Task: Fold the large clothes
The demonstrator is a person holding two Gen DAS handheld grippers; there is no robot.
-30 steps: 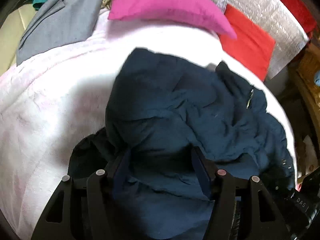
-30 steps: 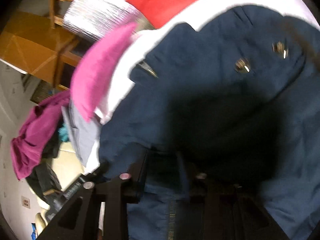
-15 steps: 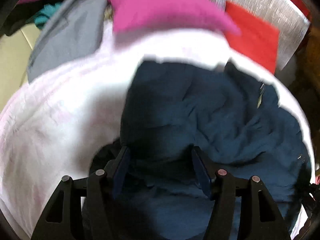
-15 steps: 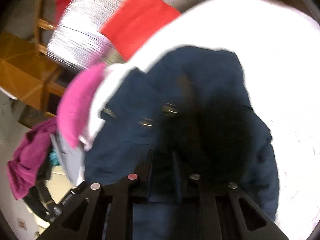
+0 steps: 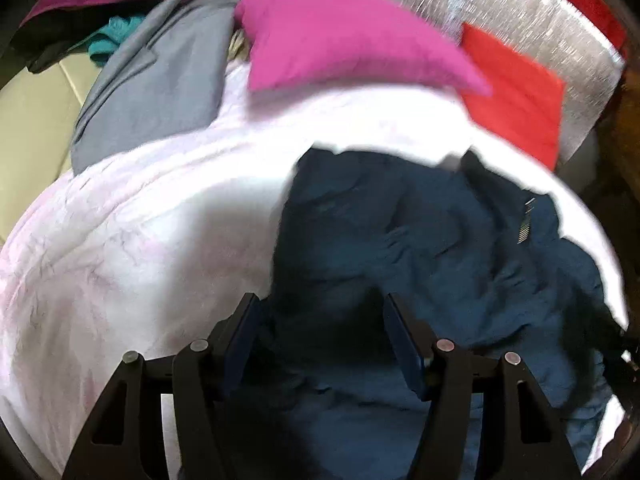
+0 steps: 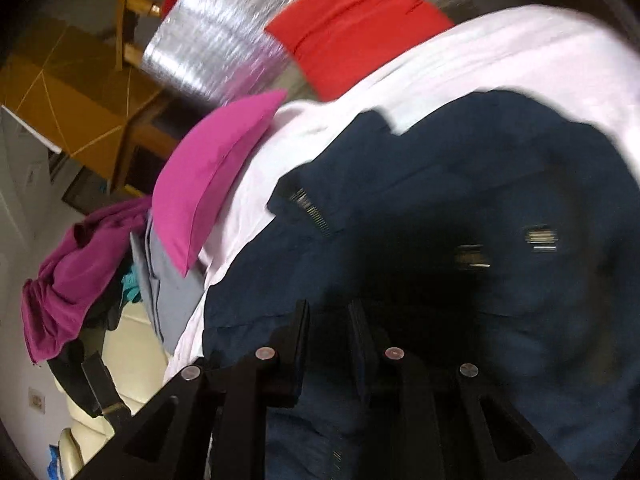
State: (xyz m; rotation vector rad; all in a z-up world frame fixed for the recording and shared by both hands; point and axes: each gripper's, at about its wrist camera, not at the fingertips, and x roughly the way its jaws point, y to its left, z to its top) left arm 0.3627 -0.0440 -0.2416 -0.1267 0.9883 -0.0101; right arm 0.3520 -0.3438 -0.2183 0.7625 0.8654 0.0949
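Observation:
A crumpled navy blue jacket [image 5: 420, 240] with a zipper and metal snaps lies on a pale pink-white bedspread [image 5: 132, 240]. It also shows in the right wrist view [image 6: 460, 184]. My left gripper [image 5: 320, 304] stands wide open just over the jacket's near part, with dark fabric between its fingers. My right gripper [image 6: 328, 308] has its jaws close together with a fold of the navy jacket pinched between them.
A magenta pillow [image 5: 340, 40] and a red pillow [image 5: 516, 92] lie at the bed's head against a silver quilted panel [image 5: 520, 12]. A grey garment [image 5: 160, 80] and purple clothes [image 6: 76, 272] pile at the bed's side. Wooden furniture [image 6: 72, 112] stands beyond.
The left gripper has shifted left, so the jacket sits further right in its view. The right gripper swung over the jacket and still holds the fold.

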